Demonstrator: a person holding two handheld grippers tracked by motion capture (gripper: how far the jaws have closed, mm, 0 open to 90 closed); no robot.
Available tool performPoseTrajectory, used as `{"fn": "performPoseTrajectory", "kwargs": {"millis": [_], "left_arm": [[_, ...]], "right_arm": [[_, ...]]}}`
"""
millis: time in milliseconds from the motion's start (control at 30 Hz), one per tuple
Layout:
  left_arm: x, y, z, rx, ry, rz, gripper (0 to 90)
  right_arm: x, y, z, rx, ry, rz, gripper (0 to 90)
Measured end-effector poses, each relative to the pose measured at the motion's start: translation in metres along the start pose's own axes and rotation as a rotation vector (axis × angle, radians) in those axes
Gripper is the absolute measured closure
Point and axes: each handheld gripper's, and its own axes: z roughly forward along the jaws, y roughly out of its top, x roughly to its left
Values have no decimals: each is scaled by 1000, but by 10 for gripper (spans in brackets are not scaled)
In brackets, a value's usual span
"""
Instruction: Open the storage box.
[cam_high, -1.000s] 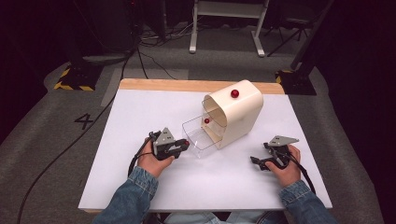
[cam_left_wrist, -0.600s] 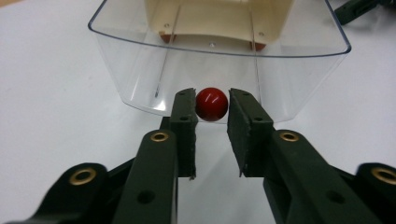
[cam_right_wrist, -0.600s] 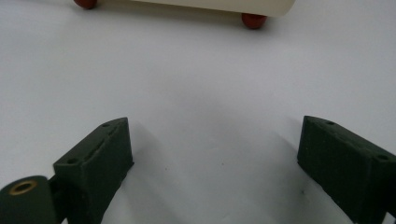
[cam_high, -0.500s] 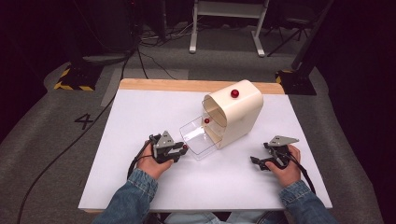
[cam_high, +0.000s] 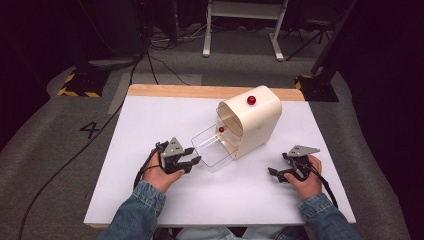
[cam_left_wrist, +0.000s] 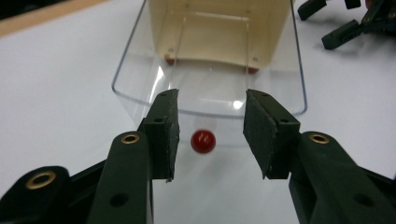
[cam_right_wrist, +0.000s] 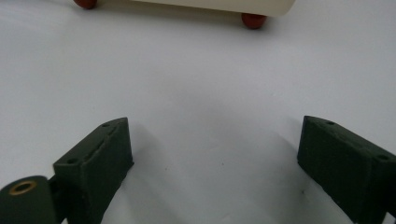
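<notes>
A white table with a wooden far edge stands on grey carpet marked with a black 4.

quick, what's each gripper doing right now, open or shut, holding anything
Left gripper: open, jaws have just been opening, holding nothing; the clear drawer's red knob sits between the pads, untouched.
Right gripper: open wide, holding nothing, over the white table.

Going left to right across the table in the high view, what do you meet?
left gripper, jaws just opened and holding nothing → clear drawer pulled out → cream box with red knob → right gripper
</notes>
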Motion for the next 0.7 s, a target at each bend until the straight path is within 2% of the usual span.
{"fn": "performPoseTrajectory", "kwargs": {"millis": [67, 233, 300, 567, 700], "left_arm": [[-2, 9, -3, -22, -9, -8, 559], [-2, 27, -7, -73, -7, 9, 564], [-2, 33, -8, -95, -11, 0, 567], [-1, 52, -4, -144, -18, 1, 551], [0, 64, 1, -184, -37, -11, 544]], "right_arm": [[0, 0, 0, 0, 0, 0, 99], [0, 0, 0, 0, 0, 0, 99], [0, 0, 0, 0, 0, 0, 99], [0, 0, 0, 0, -1, 0, 99], [0, 0, 0, 0, -1, 0, 99]]}}
